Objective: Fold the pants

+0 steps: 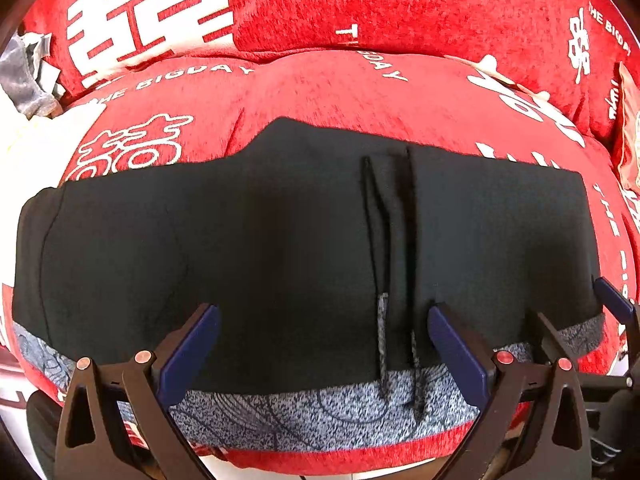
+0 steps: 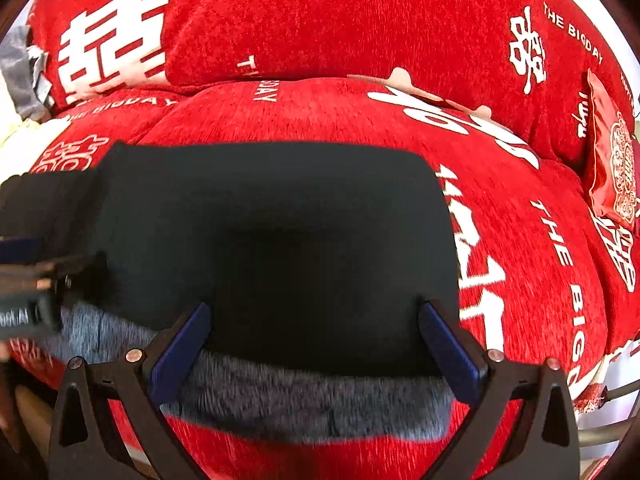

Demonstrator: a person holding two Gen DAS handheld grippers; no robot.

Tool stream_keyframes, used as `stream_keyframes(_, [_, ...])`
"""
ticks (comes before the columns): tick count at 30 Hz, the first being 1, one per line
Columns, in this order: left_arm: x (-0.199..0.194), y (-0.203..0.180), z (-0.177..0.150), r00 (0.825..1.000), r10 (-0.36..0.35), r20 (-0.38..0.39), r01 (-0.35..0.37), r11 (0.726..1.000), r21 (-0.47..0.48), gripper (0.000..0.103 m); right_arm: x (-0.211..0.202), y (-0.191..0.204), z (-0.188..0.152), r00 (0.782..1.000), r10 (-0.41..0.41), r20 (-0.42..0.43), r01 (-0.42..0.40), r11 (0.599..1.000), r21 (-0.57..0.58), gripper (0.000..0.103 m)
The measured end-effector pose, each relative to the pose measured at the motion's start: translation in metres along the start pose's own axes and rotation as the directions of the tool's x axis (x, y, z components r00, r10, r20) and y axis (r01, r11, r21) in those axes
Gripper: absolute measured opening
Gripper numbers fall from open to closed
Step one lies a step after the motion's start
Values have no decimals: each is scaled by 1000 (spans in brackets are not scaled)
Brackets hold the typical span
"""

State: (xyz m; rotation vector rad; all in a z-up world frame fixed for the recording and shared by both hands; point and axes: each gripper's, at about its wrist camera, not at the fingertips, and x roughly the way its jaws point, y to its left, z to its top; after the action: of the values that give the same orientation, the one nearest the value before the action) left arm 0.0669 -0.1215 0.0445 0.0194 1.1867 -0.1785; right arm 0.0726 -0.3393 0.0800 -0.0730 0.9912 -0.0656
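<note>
Pants: black pants [image 1: 280, 240] lie flat across the red cushion [image 1: 320, 92], grey waistband [image 1: 320, 412] at the near edge.
Left gripper [image 1: 324, 344]: jaws wide apart, holding nothing.
Right gripper [image 2: 314, 340]: jaws wide apart, holding nothing.
Risk: the loose drawstrings [image 1: 382, 320] may snag a finger; soft cushion could let layers slip unevenly.
Writing: "THE BIGDAY" [image 2: 576, 312], "HAPPY" partly cut off.
</note>
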Motion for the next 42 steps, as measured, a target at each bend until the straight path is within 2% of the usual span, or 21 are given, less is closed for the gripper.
stream_keyframes(4, [-5,4,-9,1000,-19,-11,19,1000,11,103,-6,-2,-8,1000,-6,-4,6,1000,20,103])
stream_keyframes(8, [-27,17,-14,997,52,53,-53,998,25,103,-15,-3,-9,1000,3,-24,-2,999,54,103])
stream_keyframes(10, [-35,38,-13,994,81,78,-81,997,-4,103,-23,2,-6,999,40,1,-40,998,56,103])
stream_keyframes(13, [-37,83,-9,989,130,69,-122,986,-114,103,-28,19,4,998,61,21,-62,998,19,103])
stream_keyframes(17, [-35,145,-12,984,174,28,-159,944,-288,103,-19,51,18,996,86,14,-85,996,-26,103])
stream_keyframes(20, [-26,183,-21,973,227,-44,-227,902,-367,103,0,72,21,988,146,-55,-149,988,-43,103])
stream_keyframes(21, [-22,196,-27,971,229,-69,-237,890,-389,103,5,78,22,987,142,-69,-146,988,-52,103])
stream_keyframes(23, [-24,206,-37,983,176,-58,-184,891,-415,103,4,92,24,993,109,-53,-114,989,-98,103])
stream_keyframes(27, [-44,226,-42,978,211,9,-187,883,-430,103,-20,116,28,988,155,14,-151,975,-162,103])
stream_keyframes(30, [-45,259,-42,975,224,-4,-197,847,-493,103,-25,145,30,984,177,18,-166,950,-265,103])
stream_keyframes(32, [-38,277,-47,983,184,-22,-168,834,-525,103,-21,161,29,982,188,-5,-180,935,-304,103])
stream_keyframes(35, [-29,290,-57,996,92,-19,-88,841,-534,103,1,182,30,976,207,-74,-219,911,-349,103])
stream_keyframes(38, [-25,298,-64,1000,2,-4,-4,846,-534,103,20,206,34,979,177,-105,-206,874,-440,103])
stream_keyframes(39, [-26,299,-64,1000,-8,-1,6,853,-521,103,25,212,37,974,188,-122,-224,858,-463,103])
stream_keyframes(42, [-28,292,-61,1000,11,1,-9,896,-444,103,31,232,50,969,223,-105,-244,810,-533,103])
